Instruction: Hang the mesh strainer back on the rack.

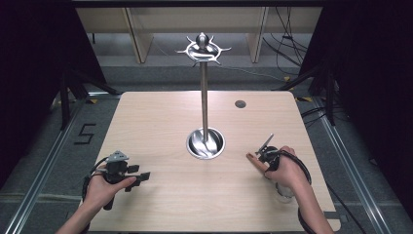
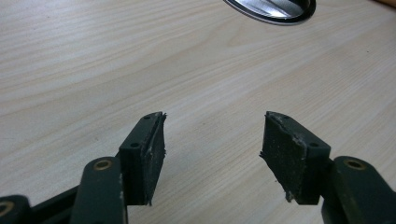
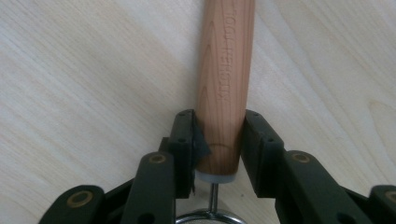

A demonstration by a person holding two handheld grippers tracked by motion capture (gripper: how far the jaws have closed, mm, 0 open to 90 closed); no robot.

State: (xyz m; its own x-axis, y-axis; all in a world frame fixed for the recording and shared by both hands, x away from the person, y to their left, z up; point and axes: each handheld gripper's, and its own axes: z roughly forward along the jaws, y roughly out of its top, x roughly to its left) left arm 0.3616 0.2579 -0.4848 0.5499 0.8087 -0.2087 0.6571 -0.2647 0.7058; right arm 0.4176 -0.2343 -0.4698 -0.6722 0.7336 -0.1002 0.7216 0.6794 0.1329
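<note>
A light wood-grain table carries a chrome hook stand near its middle: a round dished base sits on the top and a slim upright pole rises from it. A small dark round hole marks the far right part.

On the bench, the hook stand rises from its round base at mid-bench, ahead of and between the two claws. The left claw sits near the bench's front left, with the base ahead and to its right. The right claw sits at the front right, its jaws on either side of a wooden handle that lies on the bench and runs ahead of that claw, the stand beyond to its left.
</note>
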